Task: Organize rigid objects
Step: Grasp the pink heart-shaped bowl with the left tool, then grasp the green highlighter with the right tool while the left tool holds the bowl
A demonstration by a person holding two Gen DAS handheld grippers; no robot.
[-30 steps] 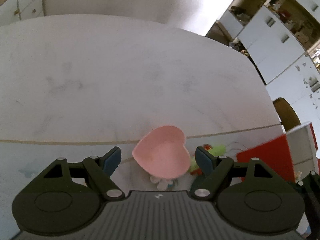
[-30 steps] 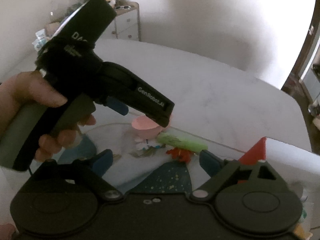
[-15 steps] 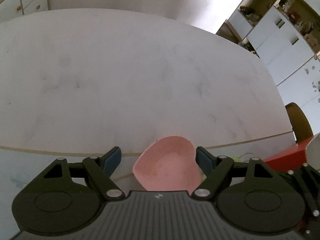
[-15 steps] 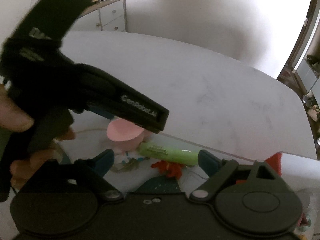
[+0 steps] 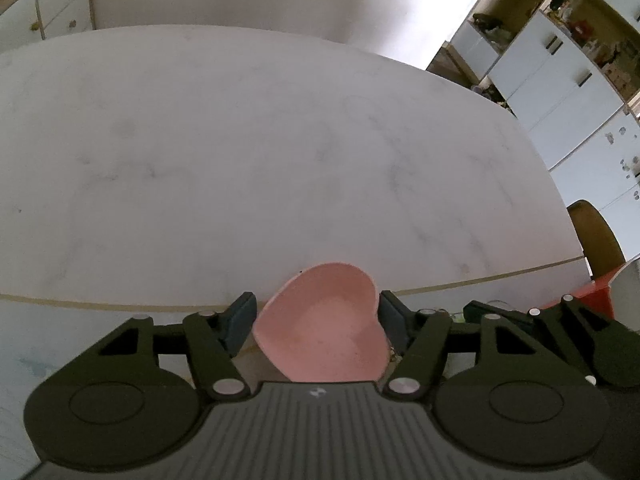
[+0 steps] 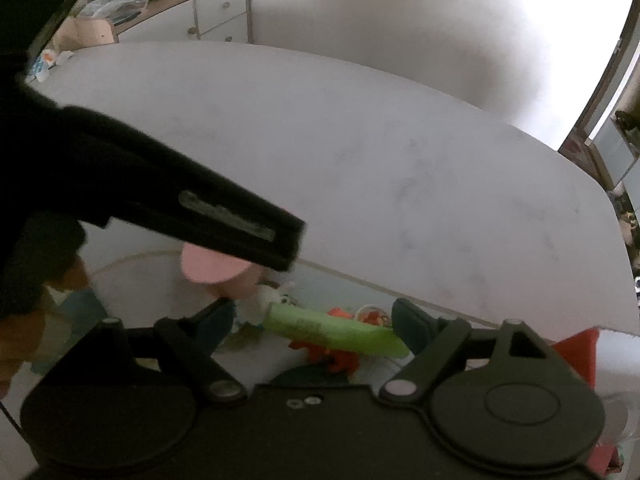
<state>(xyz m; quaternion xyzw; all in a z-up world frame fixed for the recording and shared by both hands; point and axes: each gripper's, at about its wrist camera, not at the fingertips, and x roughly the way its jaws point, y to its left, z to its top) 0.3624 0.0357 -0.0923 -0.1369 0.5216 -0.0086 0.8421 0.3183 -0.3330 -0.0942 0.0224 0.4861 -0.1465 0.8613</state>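
Pink heart dish (image 5: pixel 322 326) (rim up) between closing left claw (image 5: pixel 316 312) pads.

A pale marbled table (image 5: pixel 248 152) stands before a plain wall, white cabinets (image 5: pixel 560 80) at right.

**A lived-in home, shown by its furniture and clutter**

A domestic room is indicated. A large pale marbled table (image 5: pixel 280 152) fills the middle of both views. White cupboards (image 5: pixel 560 92) with dark handles and an open, crowded shelf are seen at the upper right of the left wrist view. A white chest of drawers (image 6: pixel 208 16), topped with sunglasses and bags, is seen at the right wrist view's upper left.
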